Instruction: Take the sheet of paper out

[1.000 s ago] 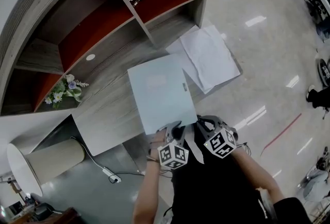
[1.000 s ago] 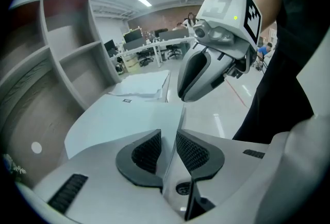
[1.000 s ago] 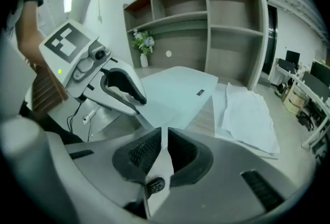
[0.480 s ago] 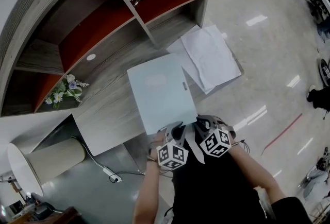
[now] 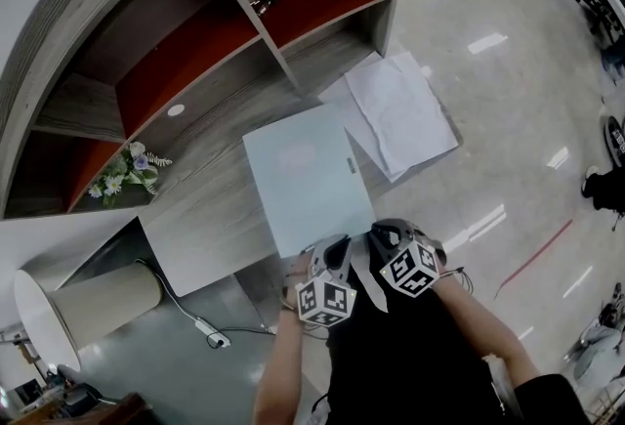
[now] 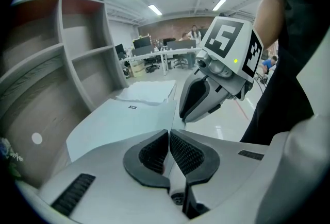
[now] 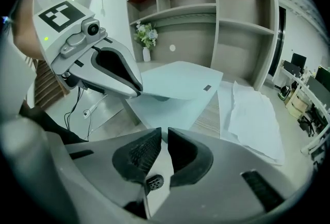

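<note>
A pale blue folder (image 5: 308,174) lies on the wooden desk (image 5: 200,223), its near edge at both grippers. My left gripper (image 5: 316,250) is closing its jaws, and the pads press on the thin edge of the folder's upper cover (image 6: 124,117). In the right gripper view that cover (image 7: 178,81) is lifted a little by the left gripper (image 7: 136,89) above a lower pale layer (image 7: 170,109). My right gripper (image 7: 164,138) is shut on that lower layer's near edge. I cannot tell whether this layer is the sheet or the back cover.
Several loose white sheets (image 5: 395,110) lie on the desk's right end, partly over its edge. A shelf unit (image 5: 195,42) stands behind the desk, with a small flower vase (image 5: 127,169) at the left. A white cylinder (image 5: 59,311) and a cable (image 5: 200,325) lie on the floor.
My left gripper's jaws have closed on the folder's near edge. Both hands have stayed almost in place at the folder's near edge.
</note>
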{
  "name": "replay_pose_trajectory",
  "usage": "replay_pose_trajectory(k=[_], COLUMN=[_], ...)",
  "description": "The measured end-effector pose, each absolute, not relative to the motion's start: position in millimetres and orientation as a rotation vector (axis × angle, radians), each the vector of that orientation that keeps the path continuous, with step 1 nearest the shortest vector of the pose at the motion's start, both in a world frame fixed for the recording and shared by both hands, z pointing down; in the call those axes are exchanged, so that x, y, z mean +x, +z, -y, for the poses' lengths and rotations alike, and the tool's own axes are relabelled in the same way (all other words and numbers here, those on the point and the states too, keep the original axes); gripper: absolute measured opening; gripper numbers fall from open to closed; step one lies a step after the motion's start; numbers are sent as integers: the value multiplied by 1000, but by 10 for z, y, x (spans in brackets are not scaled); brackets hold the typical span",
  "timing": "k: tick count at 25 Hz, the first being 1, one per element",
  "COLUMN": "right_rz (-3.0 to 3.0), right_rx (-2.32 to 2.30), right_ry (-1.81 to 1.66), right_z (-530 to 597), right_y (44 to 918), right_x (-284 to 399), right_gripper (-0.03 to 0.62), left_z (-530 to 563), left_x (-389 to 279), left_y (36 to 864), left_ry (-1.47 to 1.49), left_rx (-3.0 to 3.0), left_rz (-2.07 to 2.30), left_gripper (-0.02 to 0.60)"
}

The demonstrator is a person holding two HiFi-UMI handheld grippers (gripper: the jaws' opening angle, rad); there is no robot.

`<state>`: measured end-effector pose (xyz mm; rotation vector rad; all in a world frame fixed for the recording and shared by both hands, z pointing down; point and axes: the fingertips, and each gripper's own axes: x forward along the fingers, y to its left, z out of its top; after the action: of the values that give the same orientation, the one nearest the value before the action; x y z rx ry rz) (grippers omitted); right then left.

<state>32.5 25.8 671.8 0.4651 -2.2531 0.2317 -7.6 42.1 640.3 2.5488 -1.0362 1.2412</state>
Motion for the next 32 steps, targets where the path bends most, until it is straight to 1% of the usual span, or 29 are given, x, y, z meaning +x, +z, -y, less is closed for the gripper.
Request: replay_pose_trajectory(k=[12, 18, 21, 32], right_rz=[2232, 2225, 2226, 2217], right_rx=[496, 556, 561, 571], right_ry=[301, 369, 370, 344], right_z=[-252, -175, -139, -106], right_y=[6722, 6718, 6709, 6719], right_x=[336, 356, 350, 376], right_gripper=[14, 14, 14, 14], left_z=[-405, -345, -343, -395], left_x=[-142, -226, -262, -543], left_y=[6251, 6038, 5972, 5469], left_ry=[1185, 1042, 1033, 880], left_rx=[2544, 2534, 2534, 2474], left_rz=[1132, 1262, 1294, 1634], left_gripper=[14, 14, 14, 14])
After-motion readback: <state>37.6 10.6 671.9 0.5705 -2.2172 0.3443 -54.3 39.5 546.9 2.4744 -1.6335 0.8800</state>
